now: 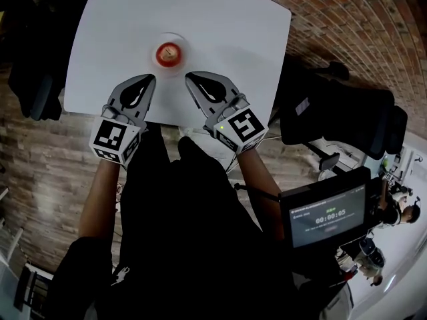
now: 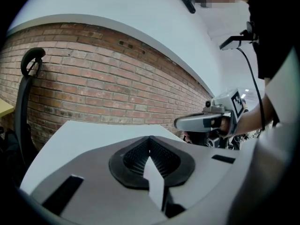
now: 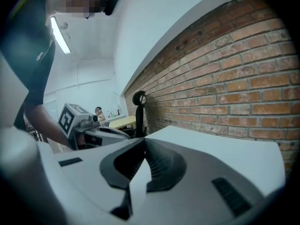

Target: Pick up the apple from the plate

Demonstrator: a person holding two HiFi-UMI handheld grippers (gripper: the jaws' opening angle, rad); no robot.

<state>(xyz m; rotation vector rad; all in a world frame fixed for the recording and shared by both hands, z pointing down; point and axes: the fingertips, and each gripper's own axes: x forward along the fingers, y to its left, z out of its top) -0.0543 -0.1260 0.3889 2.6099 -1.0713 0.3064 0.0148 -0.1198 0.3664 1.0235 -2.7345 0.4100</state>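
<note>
In the head view a red apple sits on a small white plate near the middle of the white table. My left gripper hovers over the table's near edge, just below and left of the plate, with its jaws shut and nothing in them. My right gripper is beside it, below and right of the plate, also shut and empty. Neither touches the apple. The left gripper view shows its closed pads and the right gripper alongside. The right gripper view shows the left gripper. The apple is hidden in both gripper views.
Black chairs stand at the table's left and right. A screen with a timer sits at the lower right. A brick wall rises beyond the table's far edge. People work at desks far off at the right.
</note>
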